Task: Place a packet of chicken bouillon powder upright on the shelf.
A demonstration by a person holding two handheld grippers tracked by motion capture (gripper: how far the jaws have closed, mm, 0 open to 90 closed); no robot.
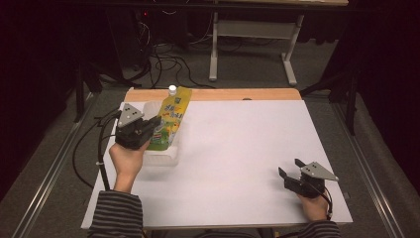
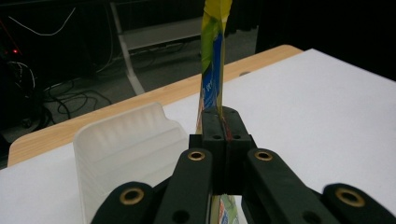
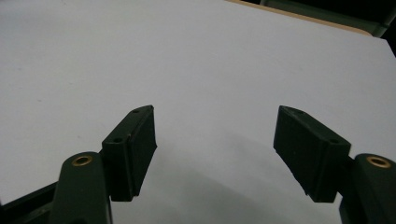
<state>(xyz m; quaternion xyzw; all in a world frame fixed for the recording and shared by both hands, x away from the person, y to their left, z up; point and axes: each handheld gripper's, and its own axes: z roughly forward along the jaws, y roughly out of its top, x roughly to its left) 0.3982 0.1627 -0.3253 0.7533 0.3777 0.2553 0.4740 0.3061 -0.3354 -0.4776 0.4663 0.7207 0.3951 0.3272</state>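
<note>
A flat yellow-green drink pouch (image 1: 171, 120) with a white cap is held edge-up over the left of the table. My left gripper (image 1: 148, 133) is shut on its lower part. In the left gripper view the pouch (image 2: 212, 65) rises thin between the pressed jaws of the left gripper (image 2: 223, 122). A clear plastic tray (image 1: 163, 157) sits just under and beside it; its ribbed wall (image 2: 126, 140) lies left of the jaws. My right gripper (image 1: 289, 167) rests near the table's front right, open, with nothing between the jaws of the right gripper (image 3: 215, 140).
The white table sheet (image 1: 237, 148) covers most of a wooden top whose far edge (image 1: 233, 94) shows. Beyond it stand a desk frame (image 1: 252, 39) and floor cables (image 1: 163, 64). A metal rail (image 1: 54, 163) runs along the left side.
</note>
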